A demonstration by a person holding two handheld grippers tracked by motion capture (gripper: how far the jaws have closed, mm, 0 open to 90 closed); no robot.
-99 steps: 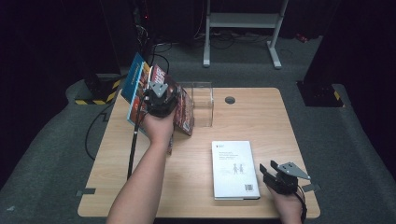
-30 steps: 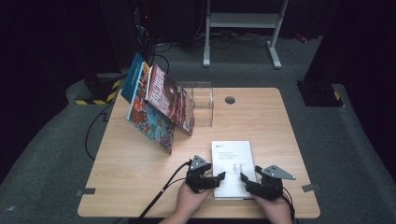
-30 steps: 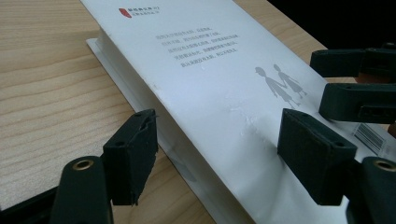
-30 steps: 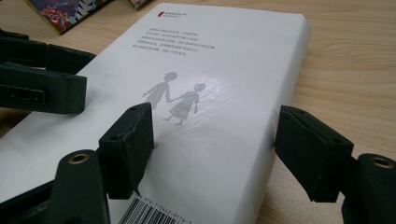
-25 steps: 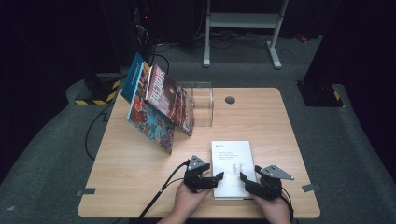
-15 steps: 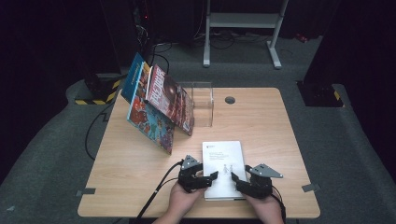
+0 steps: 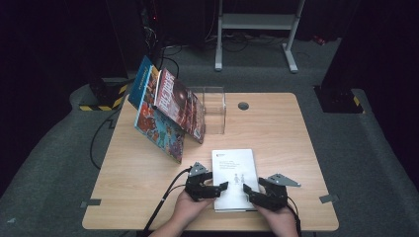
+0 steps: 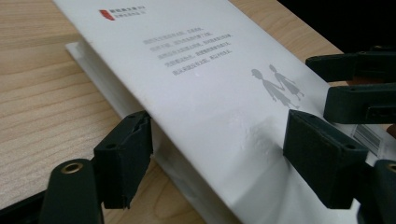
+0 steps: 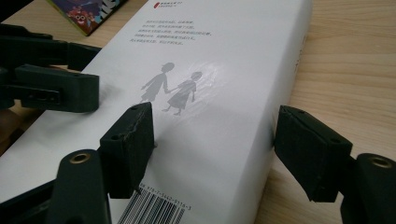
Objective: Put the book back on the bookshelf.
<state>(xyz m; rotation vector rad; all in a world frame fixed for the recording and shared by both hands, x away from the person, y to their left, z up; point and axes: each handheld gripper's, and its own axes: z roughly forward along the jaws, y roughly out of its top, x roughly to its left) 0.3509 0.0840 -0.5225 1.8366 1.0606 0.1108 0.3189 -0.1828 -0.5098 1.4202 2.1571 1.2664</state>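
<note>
The white book [image 7: 236, 177] lies flat on the table [image 7: 296, 143] between both grippers. The left gripper [image 7: 213, 189] straddles its near left edge; its jaws have just been opening, pads off the cover. The right gripper [image 7: 253, 193] straddles the near right edge, jaws likewise spread, not clamping. Beyond stand leaning colourful books [image 7: 168, 111] against a clear stand [image 7: 212, 106].

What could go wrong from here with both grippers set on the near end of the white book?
1. The left gripper has one jaw under the cover edge of the white book and one on top; it may lift only the cover and crease it.
2. The right gripper straddles the book's right edge with visible gaps, so the glossy book could slip on closing.
3. The two grippers sit close together over the cover and could collide.
</note>
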